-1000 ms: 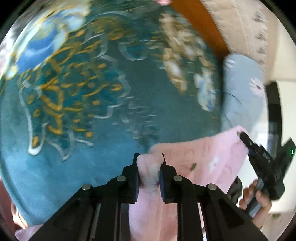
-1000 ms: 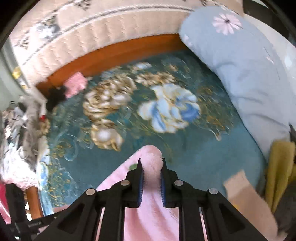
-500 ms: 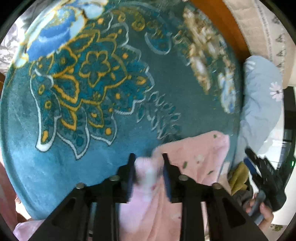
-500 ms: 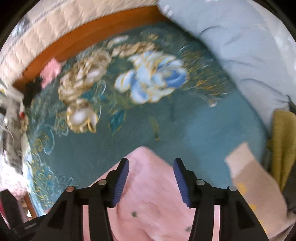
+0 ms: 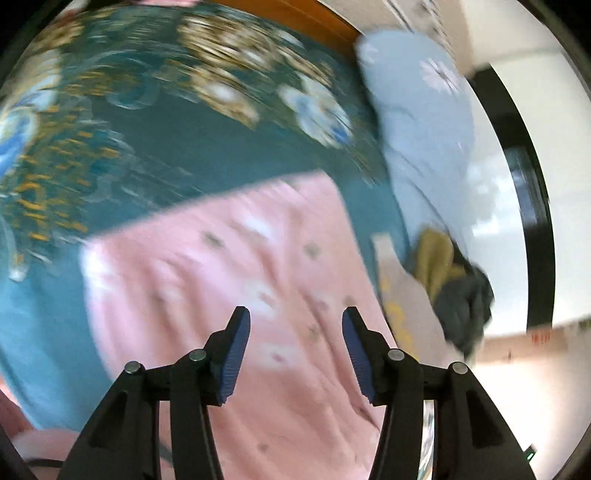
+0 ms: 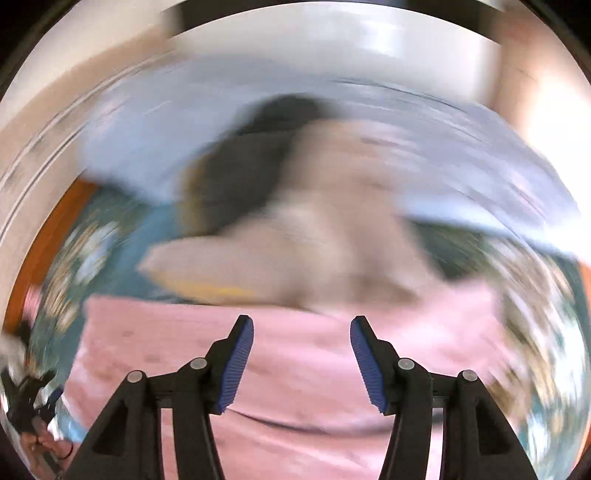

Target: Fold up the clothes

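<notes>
Both cameras are smeared with motion blur, but the main thing reads clearly: the pink garment (image 5: 236, 295) lies spread flat on the teal flowered bedspread (image 5: 177, 147), a broad pale-pink sheet with small faint flower marks, its far edge running straight across the cover. The left gripper (image 5: 295, 347) hangs above it, blue pads apart and opening wider, with nothing between them but a view of the pink cloth below; the pads are not pressing on anything. Over on the right wrist view, the right gripper (image 6: 301, 354) is likewise spread and opening a little more, also empty, and the pink garment (image 6: 295, 369) fills the lower half of the picture beneath it. Just beyond the garment's right-hand side sits a heap of other clothes: a beige piece (image 5: 399, 291) with yellow marks, an olive-yellow one (image 5: 436, 258) and a dark grey one (image 5: 465, 306), bunched together against a long light-blue pillow (image 5: 417, 122) with a daisy print. In the right wrist view that same heap is a beige and dark blur (image 6: 295, 229), too smeared to sort out. An orange-brown wooden bed frame (image 5: 295, 14) edges the far side.
</notes>
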`<act>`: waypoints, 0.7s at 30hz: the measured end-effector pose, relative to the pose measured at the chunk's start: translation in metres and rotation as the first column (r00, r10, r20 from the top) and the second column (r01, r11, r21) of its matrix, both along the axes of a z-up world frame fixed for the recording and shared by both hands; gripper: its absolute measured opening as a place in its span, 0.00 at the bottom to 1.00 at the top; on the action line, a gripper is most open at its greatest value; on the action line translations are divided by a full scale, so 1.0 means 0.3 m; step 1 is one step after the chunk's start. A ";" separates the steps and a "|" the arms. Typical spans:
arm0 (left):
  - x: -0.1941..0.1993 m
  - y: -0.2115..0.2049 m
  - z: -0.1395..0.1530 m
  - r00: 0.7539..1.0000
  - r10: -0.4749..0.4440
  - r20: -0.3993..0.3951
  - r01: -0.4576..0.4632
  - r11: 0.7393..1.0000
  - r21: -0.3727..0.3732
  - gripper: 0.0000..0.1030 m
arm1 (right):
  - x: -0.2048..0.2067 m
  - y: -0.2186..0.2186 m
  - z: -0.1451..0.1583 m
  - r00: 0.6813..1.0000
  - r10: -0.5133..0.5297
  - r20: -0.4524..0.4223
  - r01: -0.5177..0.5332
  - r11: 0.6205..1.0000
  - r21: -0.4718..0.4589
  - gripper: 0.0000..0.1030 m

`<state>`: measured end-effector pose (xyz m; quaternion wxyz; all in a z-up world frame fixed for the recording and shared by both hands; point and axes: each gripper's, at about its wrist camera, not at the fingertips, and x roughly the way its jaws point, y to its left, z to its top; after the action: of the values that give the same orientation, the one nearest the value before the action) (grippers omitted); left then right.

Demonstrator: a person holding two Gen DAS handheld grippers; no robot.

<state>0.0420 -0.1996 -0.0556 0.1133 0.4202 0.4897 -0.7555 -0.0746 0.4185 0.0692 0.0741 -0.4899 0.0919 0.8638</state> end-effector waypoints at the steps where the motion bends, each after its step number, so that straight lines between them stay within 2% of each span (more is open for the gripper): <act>1: -0.028 0.044 0.000 0.999 -0.038 0.007 0.038 0.999 -0.003 0.51 | 0.064 0.095 0.004 0.997 -0.074 -0.007 0.073 0.997 -0.027 0.57; 4: -0.079 0.170 0.012 0.987 -0.149 0.060 0.150 0.988 -0.021 0.51 | 0.231 0.306 -0.013 0.968 -0.246 -0.038 0.237 0.958 -0.160 0.57; 8: -0.085 0.271 0.069 0.982 -0.187 0.023 0.187 0.982 -0.006 0.51 | 0.339 0.437 -0.186 0.915 -0.402 0.031 0.387 0.855 -0.346 0.57; 12: -0.088 0.317 0.061 0.979 -0.199 0.040 0.200 0.978 -0.049 0.52 | 0.365 0.539 -0.370 0.867 -0.482 0.128 0.483 0.748 -0.456 0.57; 14: -0.093 0.316 0.043 0.981 -0.185 0.054 0.189 0.980 -0.067 0.52 | 0.354 0.579 -0.433 0.851 -0.499 0.162 0.511 0.719 -0.470 0.57; 16: -0.098 0.285 0.016 0.988 -0.148 0.055 0.151 0.987 -0.057 0.52 | 0.315 0.615 -0.469 0.845 -0.506 0.176 0.523 0.711 -0.469 0.57; 21: -0.057 0.212 -0.050 0.999 0.002 0.054 -0.004 0.999 0.036 0.52 | 0.192 0.700 -0.521 0.835 -0.517 0.190 0.539 0.699 -0.470 0.57</act>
<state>0.0248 -0.1360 -0.0706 0.1201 0.4414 0.5008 -0.7348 -0.0171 0.6284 -0.0870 0.1894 -0.4631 0.4495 0.7400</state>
